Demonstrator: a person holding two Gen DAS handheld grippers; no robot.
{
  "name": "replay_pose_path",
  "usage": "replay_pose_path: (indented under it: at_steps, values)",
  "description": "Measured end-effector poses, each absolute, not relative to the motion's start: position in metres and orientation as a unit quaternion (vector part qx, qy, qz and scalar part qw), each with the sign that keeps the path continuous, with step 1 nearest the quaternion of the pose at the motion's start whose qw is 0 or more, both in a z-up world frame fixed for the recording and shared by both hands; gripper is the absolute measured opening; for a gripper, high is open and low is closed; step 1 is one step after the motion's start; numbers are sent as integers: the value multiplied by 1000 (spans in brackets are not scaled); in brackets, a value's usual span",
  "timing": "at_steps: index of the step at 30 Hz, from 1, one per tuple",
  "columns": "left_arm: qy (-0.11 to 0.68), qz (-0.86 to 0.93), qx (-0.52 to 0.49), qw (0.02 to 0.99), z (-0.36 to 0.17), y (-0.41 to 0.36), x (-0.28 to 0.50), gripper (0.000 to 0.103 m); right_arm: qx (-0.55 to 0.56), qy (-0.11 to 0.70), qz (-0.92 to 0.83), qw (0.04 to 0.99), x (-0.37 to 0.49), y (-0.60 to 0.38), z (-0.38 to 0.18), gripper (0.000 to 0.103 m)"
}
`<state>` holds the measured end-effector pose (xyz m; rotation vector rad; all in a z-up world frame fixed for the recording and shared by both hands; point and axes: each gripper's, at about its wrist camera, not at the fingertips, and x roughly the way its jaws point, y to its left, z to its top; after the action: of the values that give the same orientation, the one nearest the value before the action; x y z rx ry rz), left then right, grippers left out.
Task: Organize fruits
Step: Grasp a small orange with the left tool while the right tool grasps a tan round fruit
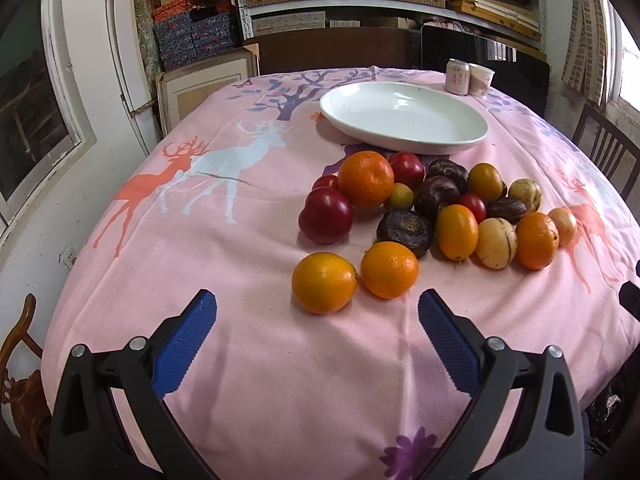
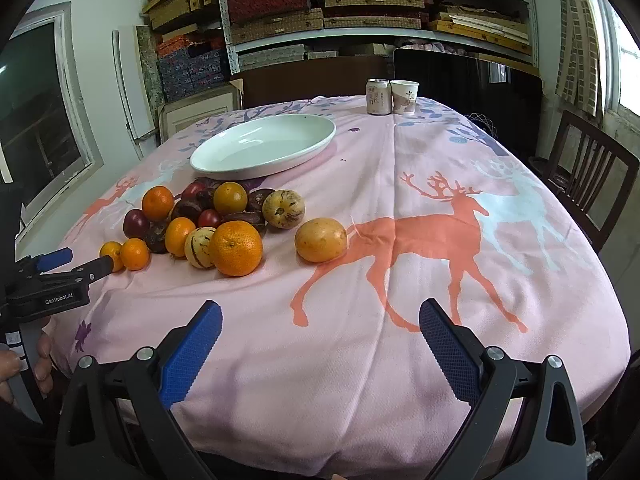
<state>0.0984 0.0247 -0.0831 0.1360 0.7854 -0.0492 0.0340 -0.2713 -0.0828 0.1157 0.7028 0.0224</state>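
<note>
Nothing sorted yet. Left tool (image 1: 316, 312) spread wide, empty, two oranges (image 1: 324, 282) just ahead of its tips on the counter (image 1: 240, 360). Beyond, mixed fruit pile (image 1: 436, 200), then white plate (image 1: 404, 120), apparently bare. Right tool (image 2: 320, 320) equally wide, holding nothing, yellow fruit (image 2: 321, 239) ahead. All fruit left to move.

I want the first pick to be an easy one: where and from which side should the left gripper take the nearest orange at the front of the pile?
Grip the nearest orange across its widest middle, coming straight in from the table's near edge. The open left gripper already frames it. One finger has bare cloth to slide into; the other must slip between it and the neighbouring orange, which seems to touch it.
</note>
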Motion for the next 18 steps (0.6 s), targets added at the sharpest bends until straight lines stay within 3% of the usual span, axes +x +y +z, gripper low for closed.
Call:
replay_pose_path:
  at_steps: [6,11,18]
  values:
    - [383,-20,83,920,-88,34,105,96,74,361,13,930,46,-279,-93,100]
    - [408,-13,91,909,-99,39,121,71,77,366,19,927,49,-279,-98,100]
    - [406,-15,98,908,-105,32,133,68,75,365,18,928,47,-280,-97,100]
